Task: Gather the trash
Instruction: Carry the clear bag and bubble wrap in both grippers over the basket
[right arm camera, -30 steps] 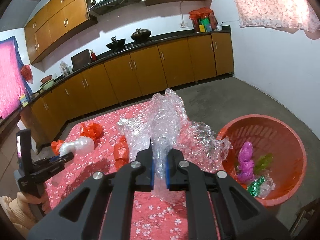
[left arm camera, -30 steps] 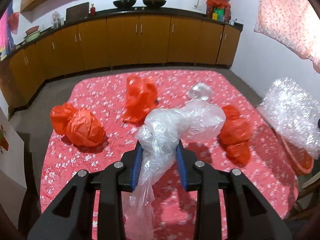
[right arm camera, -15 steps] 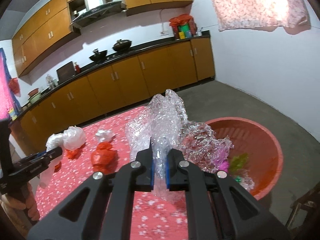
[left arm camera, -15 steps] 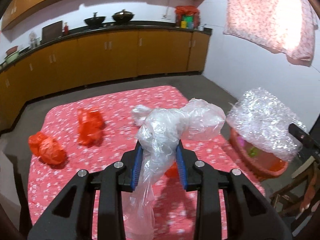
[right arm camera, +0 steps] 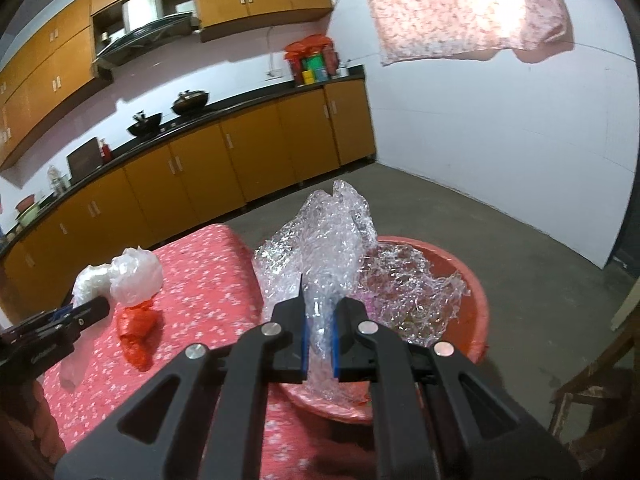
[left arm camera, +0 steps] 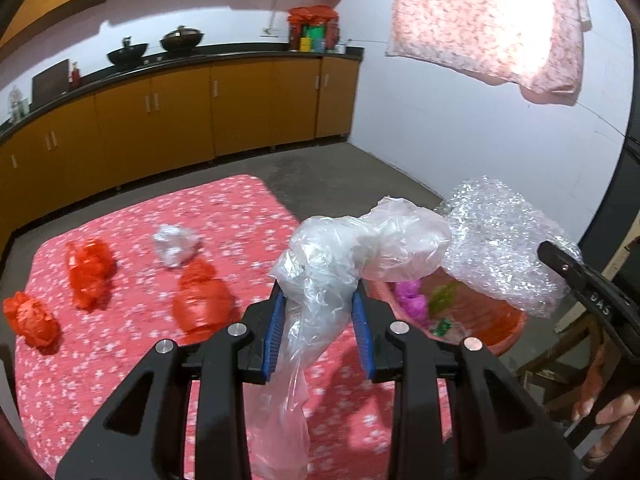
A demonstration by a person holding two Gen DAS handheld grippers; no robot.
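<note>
My left gripper [left arm camera: 319, 300] is shut on a clear plastic bag [left arm camera: 340, 256] and holds it above the table's right edge, close to the red basin [left arm camera: 500, 320]. My right gripper [right arm camera: 320, 316] is shut on a wad of bubble wrap [right arm camera: 332, 236] and holds it over the red basin [right arm camera: 472, 280]. The bubble wrap also shows in the left wrist view [left arm camera: 500, 240]. The left gripper with its bag shows in the right wrist view [right arm camera: 132, 276].
The table has a red floral cloth [left arm camera: 120, 360]. On it lie three orange bags [left arm camera: 200, 304], [left arm camera: 88, 272], [left arm camera: 28, 316] and a white crumpled wad [left arm camera: 176, 242]. The basin holds purple and green scraps [left arm camera: 412, 300]. A wooden chair [right arm camera: 592, 392] stands at the right.
Both grippers have swung right toward the basin with their loads. The bubble wrap now hangs over the basin, and the clear bag has come close to its rim.
</note>
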